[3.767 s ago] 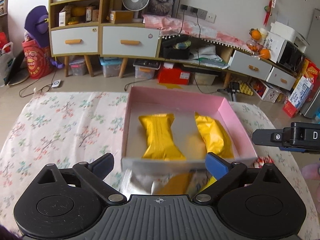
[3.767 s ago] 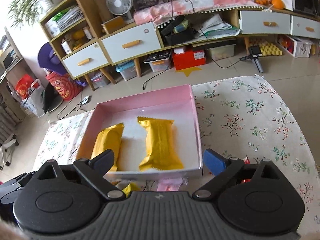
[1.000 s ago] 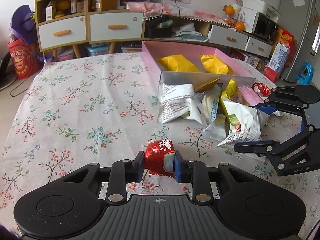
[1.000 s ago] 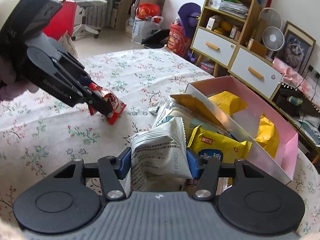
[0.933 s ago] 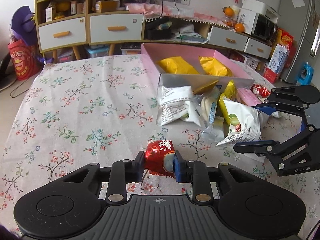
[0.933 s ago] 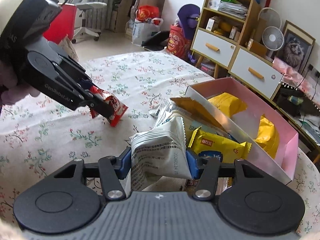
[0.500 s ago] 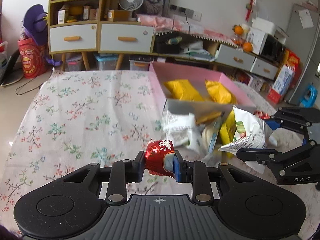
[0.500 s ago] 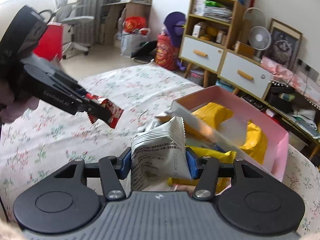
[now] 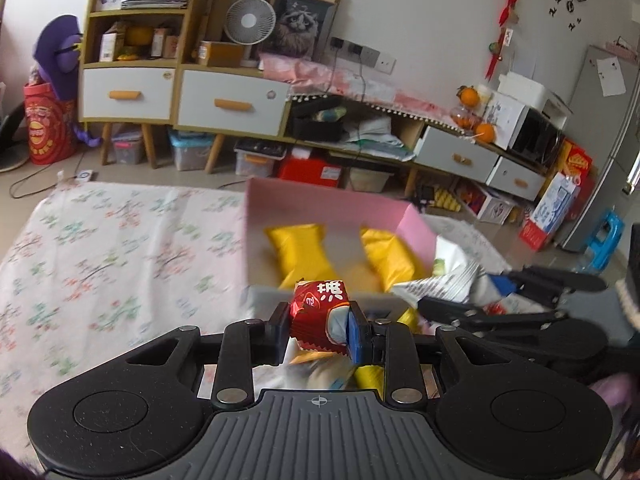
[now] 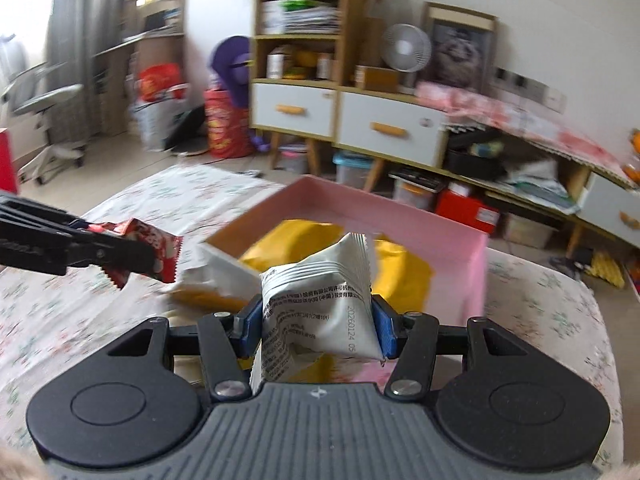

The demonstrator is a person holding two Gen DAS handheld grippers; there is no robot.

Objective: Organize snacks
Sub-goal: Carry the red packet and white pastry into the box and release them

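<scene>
My left gripper [image 9: 319, 322] is shut on a small red snack packet [image 9: 318, 314], held in the air just short of the near wall of the pink box [image 9: 332, 210]. Two yellow packets [image 9: 298, 252] lie inside that box. My right gripper [image 10: 316, 318] is shut on a white snack bag [image 10: 320, 306] with black print, held up in front of the pink box [image 10: 460, 248]. In the right wrist view the left gripper [image 10: 132, 258] comes in from the left with the red packet [image 10: 154, 246]. In the left wrist view the right gripper [image 9: 468, 294] holds its bag [image 9: 452, 276] at the box's right corner.
A floral cloth [image 9: 100, 248] covers the table. Loose snack packets [image 9: 332, 368] lie below my left gripper, in front of the box. Behind the table stand white-drawer cabinets [image 9: 180, 96], a fan [image 9: 250, 22] and floor clutter.
Both grippers rose and moved toward the pink box, carrying the red packet and the white bag off the pile. The box now fills the centre of both views.
</scene>
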